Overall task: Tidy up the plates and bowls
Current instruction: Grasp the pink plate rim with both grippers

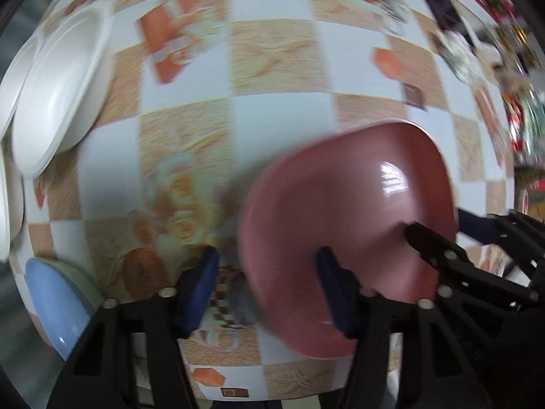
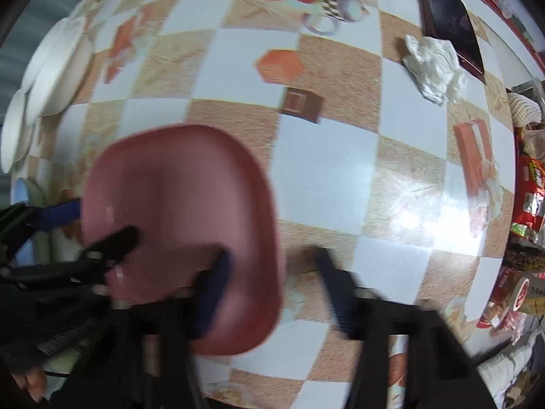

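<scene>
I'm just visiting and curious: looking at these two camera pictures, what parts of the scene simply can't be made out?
- Pink plate: near edge hidden behind gripper fingers, both views; whether either gripper clamps it is unclear.
- Blue dish: cut off by the left view's rim.
- White plates: count unclear, blurred and overlapping.
- Snack packets: print too small, right view's edge.
- Tablecloth: pictures smeared by motion.
</scene>
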`<action>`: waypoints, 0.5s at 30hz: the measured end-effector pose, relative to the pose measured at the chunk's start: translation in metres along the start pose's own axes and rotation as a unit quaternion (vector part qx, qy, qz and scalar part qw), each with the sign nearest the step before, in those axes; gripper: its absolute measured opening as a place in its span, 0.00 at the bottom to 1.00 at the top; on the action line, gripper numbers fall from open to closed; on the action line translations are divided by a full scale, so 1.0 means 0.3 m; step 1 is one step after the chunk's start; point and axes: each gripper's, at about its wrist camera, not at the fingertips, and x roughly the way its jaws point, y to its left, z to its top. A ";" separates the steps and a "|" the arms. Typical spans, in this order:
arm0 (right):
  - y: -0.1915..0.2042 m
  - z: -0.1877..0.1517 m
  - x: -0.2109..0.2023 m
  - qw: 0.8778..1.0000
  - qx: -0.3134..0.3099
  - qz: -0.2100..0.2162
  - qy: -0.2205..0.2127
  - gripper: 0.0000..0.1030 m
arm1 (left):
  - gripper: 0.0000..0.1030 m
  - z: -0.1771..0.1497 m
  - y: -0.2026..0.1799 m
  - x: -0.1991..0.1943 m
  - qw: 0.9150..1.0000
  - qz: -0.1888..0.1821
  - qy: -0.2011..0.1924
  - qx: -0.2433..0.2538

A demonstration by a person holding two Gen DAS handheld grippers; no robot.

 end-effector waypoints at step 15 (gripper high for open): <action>0.075 -0.200 -0.027 0.987 0.112 0.090 0.079 0.28 | 0.31 -0.182 0.105 -0.045 0.994 0.019 0.008 0.106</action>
